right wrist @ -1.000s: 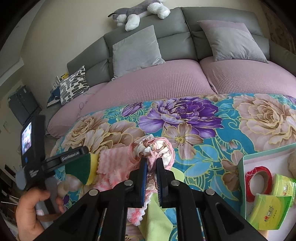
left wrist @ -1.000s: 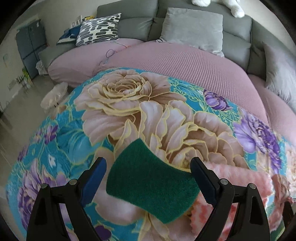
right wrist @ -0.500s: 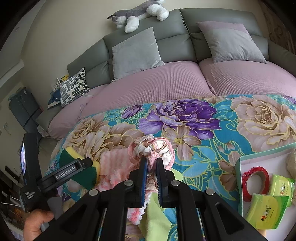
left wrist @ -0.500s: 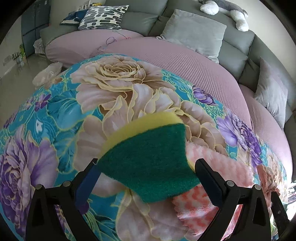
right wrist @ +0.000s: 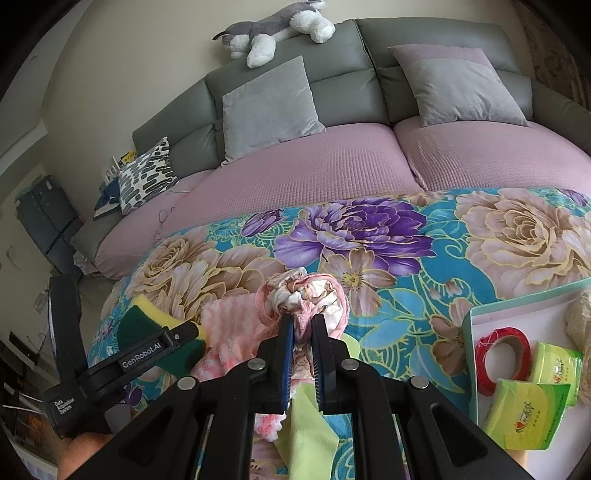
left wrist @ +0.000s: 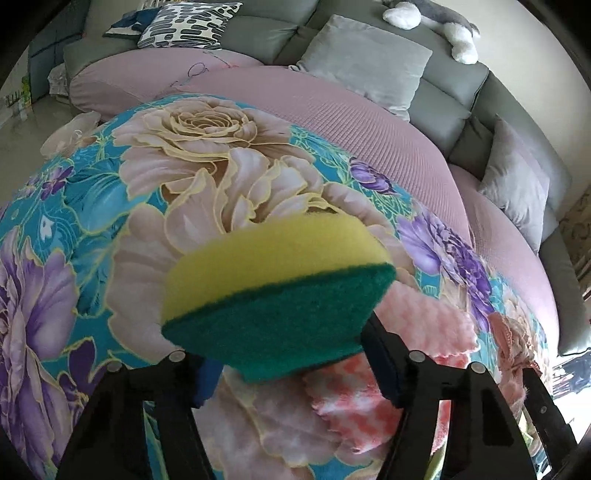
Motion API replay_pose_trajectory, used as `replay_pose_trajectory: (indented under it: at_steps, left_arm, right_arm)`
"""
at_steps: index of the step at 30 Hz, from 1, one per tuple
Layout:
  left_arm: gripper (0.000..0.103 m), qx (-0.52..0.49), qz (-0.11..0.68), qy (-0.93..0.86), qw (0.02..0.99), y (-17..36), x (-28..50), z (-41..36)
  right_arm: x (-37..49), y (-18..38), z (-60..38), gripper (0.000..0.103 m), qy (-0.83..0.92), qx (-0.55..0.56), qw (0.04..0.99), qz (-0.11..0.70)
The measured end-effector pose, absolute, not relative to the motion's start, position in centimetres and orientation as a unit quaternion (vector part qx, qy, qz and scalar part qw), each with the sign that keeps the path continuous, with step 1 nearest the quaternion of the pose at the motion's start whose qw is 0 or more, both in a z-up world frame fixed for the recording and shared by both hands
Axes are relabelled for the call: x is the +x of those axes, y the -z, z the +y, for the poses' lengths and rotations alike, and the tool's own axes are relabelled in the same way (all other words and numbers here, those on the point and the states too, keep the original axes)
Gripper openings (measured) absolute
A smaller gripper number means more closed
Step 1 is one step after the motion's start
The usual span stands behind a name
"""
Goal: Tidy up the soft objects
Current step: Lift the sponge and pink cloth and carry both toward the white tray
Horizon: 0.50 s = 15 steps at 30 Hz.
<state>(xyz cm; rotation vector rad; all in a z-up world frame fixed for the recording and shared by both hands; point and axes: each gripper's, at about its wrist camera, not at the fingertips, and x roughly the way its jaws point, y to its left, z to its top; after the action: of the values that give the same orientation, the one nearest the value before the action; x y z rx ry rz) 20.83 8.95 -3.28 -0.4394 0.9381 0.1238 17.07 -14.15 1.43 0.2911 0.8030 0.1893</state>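
My left gripper (left wrist: pixel 291 369) is shut on a yellow and green sponge (left wrist: pixel 273 291) and holds it above the floral blanket (left wrist: pixel 110 221); the sponge also shows in the right wrist view (right wrist: pixel 147 321). A pink fluffy cloth (left wrist: pixel 424 321) lies just right of it. My right gripper (right wrist: pixel 303 332) is shut on a bunched pink and white cloth (right wrist: pixel 306 295), with a light green cloth (right wrist: pixel 310 435) under the fingers.
A white tray (right wrist: pixel 517 310) at the right holds red tape (right wrist: pixel 502 354) and green tissue packs (right wrist: pixel 524 413). Behind the blanket is a pink-covered sofa (right wrist: pixel 332 166) with grey cushions (right wrist: pixel 269 107) and a plush dog (right wrist: pixel 273 26).
My left gripper closed on the sponge and lifted and tilted it, so its yellow side now shows. My right gripper stayed shut on the bunched cloth.
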Motion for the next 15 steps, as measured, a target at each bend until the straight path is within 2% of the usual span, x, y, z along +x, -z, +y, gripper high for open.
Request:
replay_pose_trajectory:
  at_steps: [8,15]
  left_arm:
    - [0.068,-0.201,0.435,-0.072,0.875,2.0,19.8,8.9]
    - [0.068,-0.196,0.384,-0.077,0.899,-2.1,17.8,8.3]
  right_arm:
    - [16.2,-1.8,-14.9,0.01,-0.087,0.145,0.907,0.385]
    - [14.3,-3.7,-16.5,0.01,-0.081,0.153,0.918,0.358]
